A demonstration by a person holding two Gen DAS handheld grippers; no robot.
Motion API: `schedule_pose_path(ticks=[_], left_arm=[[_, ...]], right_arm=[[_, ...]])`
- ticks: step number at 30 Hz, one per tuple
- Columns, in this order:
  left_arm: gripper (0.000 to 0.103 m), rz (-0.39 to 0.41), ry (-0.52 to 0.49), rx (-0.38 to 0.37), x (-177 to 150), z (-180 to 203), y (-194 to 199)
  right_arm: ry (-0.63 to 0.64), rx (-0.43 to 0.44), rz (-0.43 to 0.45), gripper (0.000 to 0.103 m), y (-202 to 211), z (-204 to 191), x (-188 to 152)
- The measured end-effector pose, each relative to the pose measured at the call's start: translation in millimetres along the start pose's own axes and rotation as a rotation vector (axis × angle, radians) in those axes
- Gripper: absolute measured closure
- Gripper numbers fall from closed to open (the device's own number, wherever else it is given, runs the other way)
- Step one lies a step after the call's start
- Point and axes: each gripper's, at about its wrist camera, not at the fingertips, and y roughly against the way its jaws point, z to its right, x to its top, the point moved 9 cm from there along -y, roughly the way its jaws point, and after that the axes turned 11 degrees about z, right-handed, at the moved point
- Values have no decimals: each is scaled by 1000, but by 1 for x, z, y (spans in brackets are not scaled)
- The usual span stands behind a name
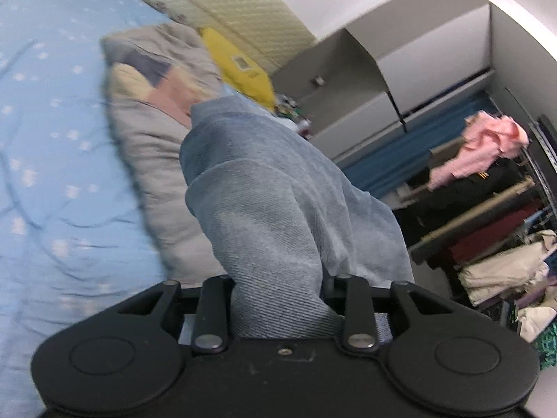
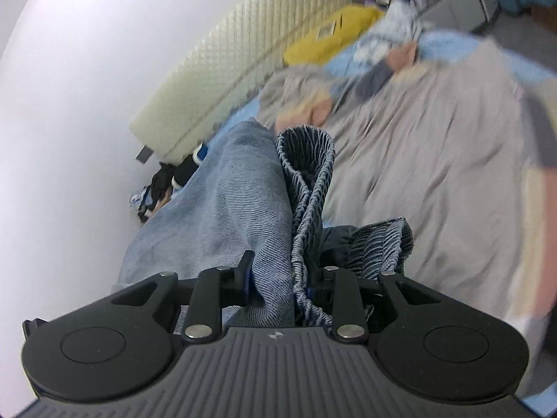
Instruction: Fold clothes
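A blue denim garment (image 1: 271,202) hangs bunched in front of the left wrist camera, and my left gripper (image 1: 278,296) is shut on its fabric; the fingertips are buried in the cloth. In the right wrist view the same denim garment (image 2: 222,209) shows its gathered elastic waistband (image 2: 310,181), with my right gripper (image 2: 280,278) shut on the fabric beside that band. Both grippers hold the garment lifted above the bed.
A light blue floral bedsheet (image 1: 52,139) and a grey patchwork quilt (image 2: 435,174) cover the bed. A yellow cushion (image 1: 240,66) lies by the cream quilted headboard (image 2: 243,55). Dark clothes (image 2: 167,181) are piled by the wall. An open wardrobe with a pink garment (image 1: 484,146) stands right.
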Motion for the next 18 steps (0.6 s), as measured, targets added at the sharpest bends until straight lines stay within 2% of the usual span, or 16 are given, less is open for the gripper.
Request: schedule_pose_path(ticks=[5, 10, 13, 18], left_arm=[[74, -32, -2, -52, -32, 50, -91], [74, -47, 6, -87, -69, 79, -184], [73, -76, -27, -52, -87, 62, -218], [73, -126, -86, 14, -116, 27, -269]], right_arm=[[38, -46, 21, 74, 18, 60, 63], [92, -90, 37, 74, 19, 132, 118], [105, -119, 38, 74, 9, 177, 141], [100, -154, -27, 74, -30, 256, 130]])
